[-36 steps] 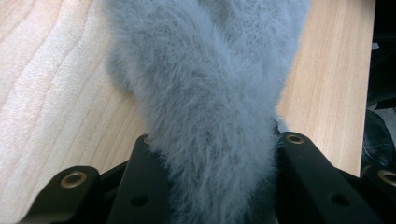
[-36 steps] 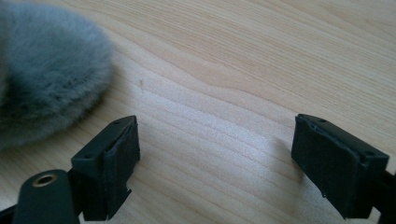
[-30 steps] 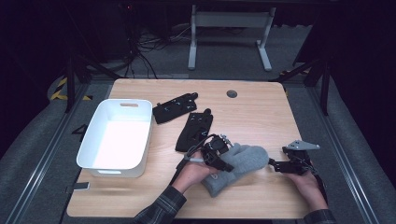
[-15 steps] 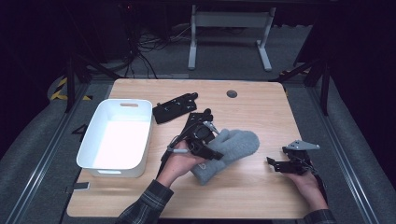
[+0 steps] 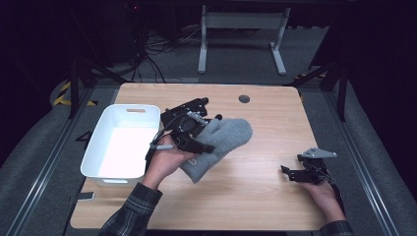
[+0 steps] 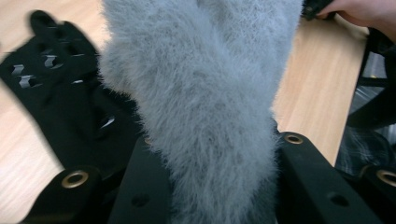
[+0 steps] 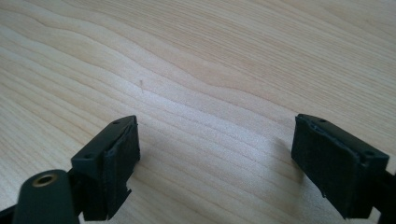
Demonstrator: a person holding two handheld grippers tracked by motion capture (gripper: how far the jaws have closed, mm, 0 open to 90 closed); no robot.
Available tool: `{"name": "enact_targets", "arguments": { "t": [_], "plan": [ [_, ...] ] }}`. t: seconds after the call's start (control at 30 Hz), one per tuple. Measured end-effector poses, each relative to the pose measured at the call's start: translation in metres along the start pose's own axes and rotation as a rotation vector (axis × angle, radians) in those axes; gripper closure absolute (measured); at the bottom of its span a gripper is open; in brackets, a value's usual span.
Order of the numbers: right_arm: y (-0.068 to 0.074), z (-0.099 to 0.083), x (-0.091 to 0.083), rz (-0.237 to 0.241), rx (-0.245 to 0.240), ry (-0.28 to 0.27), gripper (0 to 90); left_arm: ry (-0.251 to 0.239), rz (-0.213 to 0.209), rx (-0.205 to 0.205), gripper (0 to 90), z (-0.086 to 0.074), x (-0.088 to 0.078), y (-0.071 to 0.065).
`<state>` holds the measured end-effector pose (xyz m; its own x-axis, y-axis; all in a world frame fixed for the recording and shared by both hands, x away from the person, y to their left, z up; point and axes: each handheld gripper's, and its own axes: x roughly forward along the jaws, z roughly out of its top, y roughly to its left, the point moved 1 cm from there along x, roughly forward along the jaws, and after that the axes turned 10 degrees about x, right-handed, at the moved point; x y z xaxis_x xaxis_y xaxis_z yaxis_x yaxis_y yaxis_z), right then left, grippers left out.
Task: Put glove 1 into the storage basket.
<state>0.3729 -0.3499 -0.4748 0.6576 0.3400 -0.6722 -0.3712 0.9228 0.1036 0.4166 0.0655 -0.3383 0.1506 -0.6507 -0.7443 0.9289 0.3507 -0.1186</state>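
The wooden table [image 5: 255, 196] is carrying everything here, and most of its right half is lying bare, which is giving the hands room to work. Next in size, the white bin [image 5: 98, 169] is sitting at the table's left edge with its open top facing up; nothing is lying inside it, just a bright bare floor, so it is looking like the waiting drop-off spot.

Now the action: the grey fuzzy mitten [image 5: 223, 142] is hanging just right of the bin, lifted clear of the wood at its cuff end and carried by the left gripper [image 5: 189, 135]. From the left gripper view the jaws are clamping on the mitten [image 6: 205, 116], squeezing the fluffy cloth between them so it narrows where they bite. That firm pinch makes sense, since soft pile slips easily. The mitten is tilting with its tip pointing toward the far right, well short of the bin's rim, so the carry is looking only partly done.

Under and behind the gripper, black gloves [image 5: 189, 105] are lying flat on the wood, close to the bin's far right corner; in the left gripper view one black glove [image 6: 56, 93] is showing blurred beside the mitten.

Over at the near right, the right gripper [image 5: 295, 173] is resting low, jaws standing wide apart over bare wood [image 7: 210, 93], gripping nothing, seemingly parked out of the way.
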Motion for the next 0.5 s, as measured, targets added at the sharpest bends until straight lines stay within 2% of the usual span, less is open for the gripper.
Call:
{"name": "enact_targets", "arguments": {
  "t": [0.5],
  "plan": [
    [0.0,0.0,0.0,0.0,0.0,0.0,15.9,-0.04,0.111,-0.1,69.7,-0.028,-0.062,0.029]
  ]
}}
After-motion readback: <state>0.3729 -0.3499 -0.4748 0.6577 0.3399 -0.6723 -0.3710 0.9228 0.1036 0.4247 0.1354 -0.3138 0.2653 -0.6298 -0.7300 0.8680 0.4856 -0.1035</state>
